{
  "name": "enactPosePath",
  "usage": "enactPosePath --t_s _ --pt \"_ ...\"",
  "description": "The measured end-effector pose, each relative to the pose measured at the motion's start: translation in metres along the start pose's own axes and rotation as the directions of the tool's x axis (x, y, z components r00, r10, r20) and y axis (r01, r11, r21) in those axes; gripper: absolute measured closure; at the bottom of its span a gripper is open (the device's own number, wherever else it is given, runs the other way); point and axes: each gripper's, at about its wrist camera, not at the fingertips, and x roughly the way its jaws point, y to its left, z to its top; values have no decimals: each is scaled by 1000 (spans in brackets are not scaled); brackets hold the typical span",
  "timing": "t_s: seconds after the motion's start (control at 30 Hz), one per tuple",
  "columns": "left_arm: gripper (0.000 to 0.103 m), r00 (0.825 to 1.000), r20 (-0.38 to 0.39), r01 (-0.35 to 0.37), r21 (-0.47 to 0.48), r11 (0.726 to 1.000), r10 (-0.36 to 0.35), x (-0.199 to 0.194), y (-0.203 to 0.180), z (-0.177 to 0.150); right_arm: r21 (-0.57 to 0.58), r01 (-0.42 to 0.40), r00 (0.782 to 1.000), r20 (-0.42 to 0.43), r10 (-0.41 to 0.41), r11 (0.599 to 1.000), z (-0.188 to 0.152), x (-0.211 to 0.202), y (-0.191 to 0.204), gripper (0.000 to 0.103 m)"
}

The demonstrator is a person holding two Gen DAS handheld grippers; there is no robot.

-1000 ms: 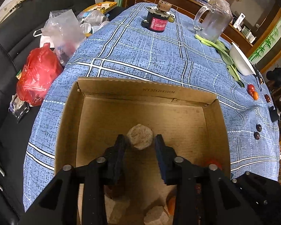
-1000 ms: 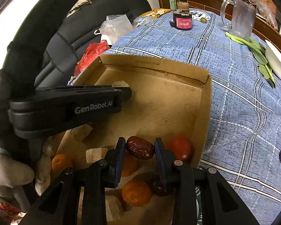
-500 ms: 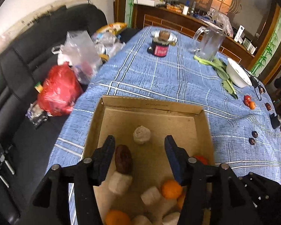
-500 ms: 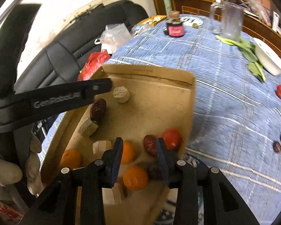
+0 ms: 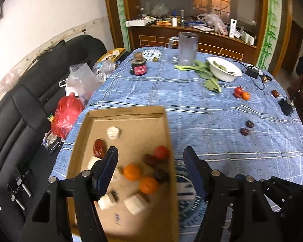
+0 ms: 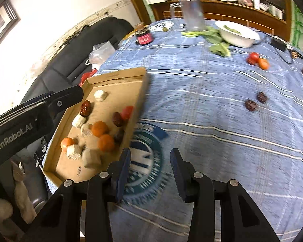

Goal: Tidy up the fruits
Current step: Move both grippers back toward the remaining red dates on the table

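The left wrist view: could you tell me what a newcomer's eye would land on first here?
The cardboard box at the near left of the blue checked tablecloth draws the eye, scattered with oranges, red dates and pale chunks. Loose fruit lies on the cloth to the right: a red and orange pair near the white bowl, and two dark dates nearer. The left gripper hangs open and empty above the box's right edge.

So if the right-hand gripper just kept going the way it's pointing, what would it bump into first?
Most likely the bare blue tablecloth, at the round printed emblem just right of the cardboard box. The right gripper is open and empty, and nothing stands between its fingers and the cloth, though depth is hard to judge.
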Motion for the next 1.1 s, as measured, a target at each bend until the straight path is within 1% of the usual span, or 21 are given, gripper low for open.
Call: enactPosePath --t_s 0.07,0.27,0.4,0.63,0.83,1.1 --pt "37 1000 8 -11 11 1000 11 -10 -15 -4 7 4 1000 13 -4 1000 -7 -13 -12 59" --pt "37 1000 20 -24 25 999 23 -31 -46 -17 23 9 999 43 -10 1000 -23 -45 -42 57" --pt "37 999 27 -31 29 999 30 -42 -62 -25 17 8 998 63 -9 1000 -32 -63 -55 57" --pt "36 999 27 -34 30 999 33 -54 -80 -36 1 2 997 81 -2 1000 -41 -80 -66 57" --pt "35 1000 -17 -1 9 1000 1 -43 -80 -41 37 16 997 78 -19 999 -48 -81 -83 54" --pt "35 990 -106 93 0 996 -93 -5 -83 -43 145 70 997 35 -76 987 -52 -66 -116 54"
